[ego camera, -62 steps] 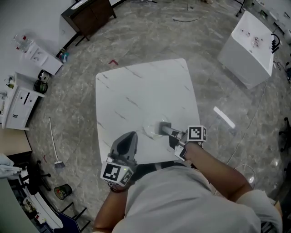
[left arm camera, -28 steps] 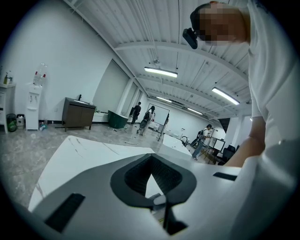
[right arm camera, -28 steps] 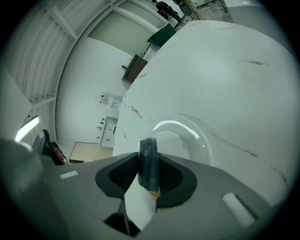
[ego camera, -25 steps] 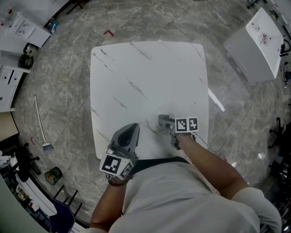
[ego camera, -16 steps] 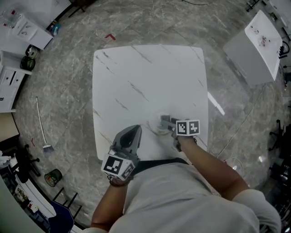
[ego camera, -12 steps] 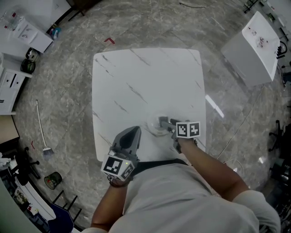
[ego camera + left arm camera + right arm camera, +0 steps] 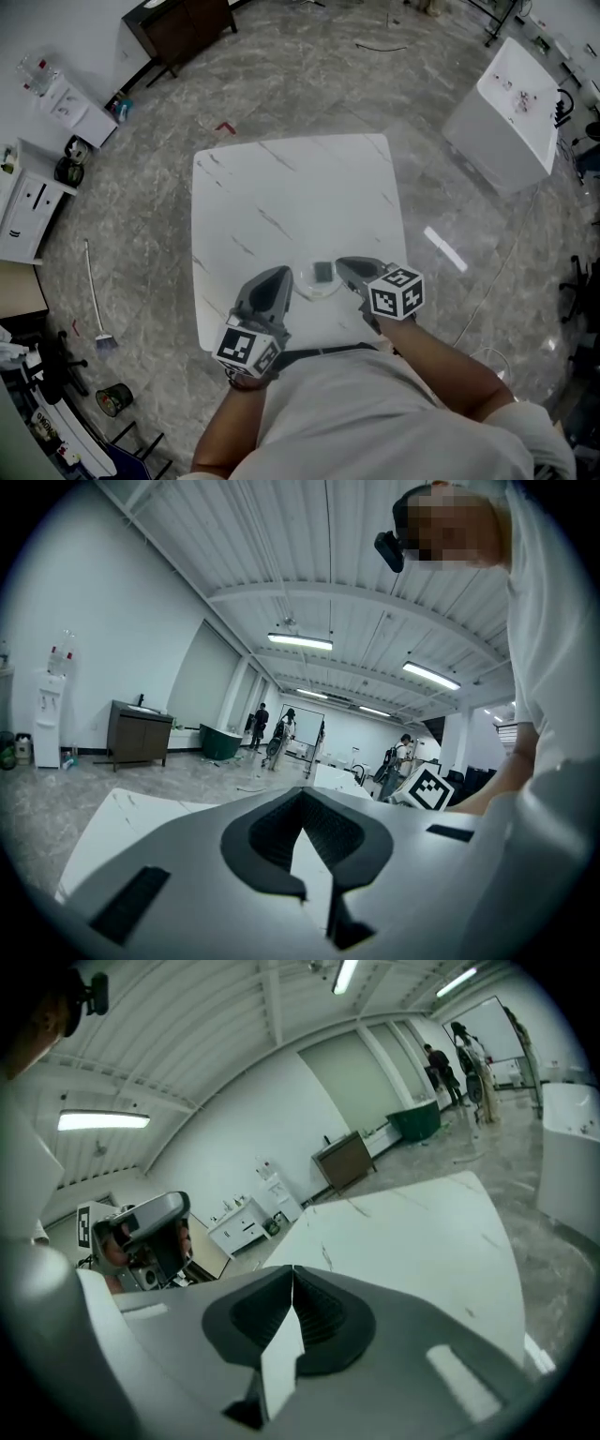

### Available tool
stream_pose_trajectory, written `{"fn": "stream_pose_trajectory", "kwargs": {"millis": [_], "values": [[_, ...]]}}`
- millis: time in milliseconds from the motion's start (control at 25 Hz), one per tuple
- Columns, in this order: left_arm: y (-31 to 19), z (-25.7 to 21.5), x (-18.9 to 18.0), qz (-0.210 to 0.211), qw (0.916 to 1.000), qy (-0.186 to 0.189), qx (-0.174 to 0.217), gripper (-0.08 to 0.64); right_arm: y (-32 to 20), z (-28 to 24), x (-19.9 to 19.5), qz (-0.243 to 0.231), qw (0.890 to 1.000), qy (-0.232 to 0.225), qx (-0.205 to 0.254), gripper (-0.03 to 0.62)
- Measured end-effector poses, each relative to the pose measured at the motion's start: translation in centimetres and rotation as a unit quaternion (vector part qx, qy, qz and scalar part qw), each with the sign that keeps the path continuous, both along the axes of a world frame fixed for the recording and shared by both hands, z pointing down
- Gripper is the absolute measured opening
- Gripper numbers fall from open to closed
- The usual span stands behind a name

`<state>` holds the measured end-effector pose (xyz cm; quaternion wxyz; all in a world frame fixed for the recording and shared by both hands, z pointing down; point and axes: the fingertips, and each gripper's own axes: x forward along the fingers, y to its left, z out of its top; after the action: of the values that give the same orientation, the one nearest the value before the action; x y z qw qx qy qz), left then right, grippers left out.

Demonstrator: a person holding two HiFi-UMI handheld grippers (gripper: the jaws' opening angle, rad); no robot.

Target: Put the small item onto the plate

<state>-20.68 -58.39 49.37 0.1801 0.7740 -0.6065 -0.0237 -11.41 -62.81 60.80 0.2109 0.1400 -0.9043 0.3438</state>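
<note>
My left gripper (image 7: 278, 275) and right gripper (image 7: 347, 265), both grey plastic, have their jaws pressed together on nothing. Between their tips, a small dark square item (image 7: 322, 272) lies on a round white plate (image 7: 305, 287), near the front edge of the white marble table (image 7: 281, 187).

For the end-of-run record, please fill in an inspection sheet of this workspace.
Surface: white marble-look table, holding only the plate.
Job's things: small dark item lies on the plate, near the table's near edge.
Clutter: nothing seen on the table.
Grippers: left gripper shut, empty, left of the plate; right gripper closing shut, empty, right of the plate.
Cables: dark cable on the floor beyond the table.
Surroundings: dark cabinet, white unit, broom.
</note>
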Motion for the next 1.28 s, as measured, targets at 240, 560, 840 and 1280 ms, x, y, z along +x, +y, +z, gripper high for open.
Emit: {"fn": "stream_pose_trajectory", "kwargs": {"millis": [240,560,840,1280], "values": [[-1.4,-7.6,2.3,0.001,0.999,-0.022,0.04,0.006,-1.0,-12.7,0.7,-0.022,0.984,-0.091,0.149,0.003],[-2.4,-16.8,5.7,0.011,0.9939,-0.059,0.092,0.006,0.0,-27.2,2.2,-0.036,0.943,-0.186,0.273,0.002],[-3.4,-20.6,6.8,0.008,0.9916,-0.081,0.101,0.006,0.3,-33.0,3.4,-0.035,0.92,-0.199,0.337,0.002],[-2.7,-22.9,7.0,0.001,0.9888,-0.088,0.121,0.006,0.1,-34.5,3.6,-0.031,0.918,-0.2,0.342,0.002]]}}
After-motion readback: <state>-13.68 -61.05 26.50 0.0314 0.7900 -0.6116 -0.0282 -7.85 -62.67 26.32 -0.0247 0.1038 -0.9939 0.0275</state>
